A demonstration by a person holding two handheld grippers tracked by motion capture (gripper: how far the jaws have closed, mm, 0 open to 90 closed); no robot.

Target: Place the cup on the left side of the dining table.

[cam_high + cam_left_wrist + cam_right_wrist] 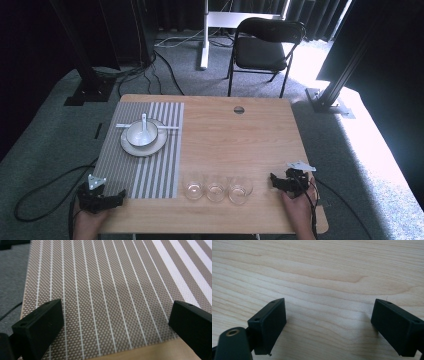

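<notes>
Step in hand: both grippers rest at the near table edge, nothing taken up; the work looks about to begin.
Left gripper [111, 196]: jaws wide apart, empty, over the near edge of the striped placemat [150, 165].
Right gripper [280, 181]: jaws wide apart, empty, on bare wooden table [240, 140].
Glasses: three clear tumblers [215, 190] in a row near the front edge, between the grippers; the right gripper is nearest them.
Place setting: bowl [141, 133] with a spoon, possibly ceramic, on a plate [150, 147], far end of placemat.
Next move: probably a reach leftward to the nearest tumbler [240, 190], jaws straddling its wall before closing.

Forearms [300, 220] cut off below
</notes>
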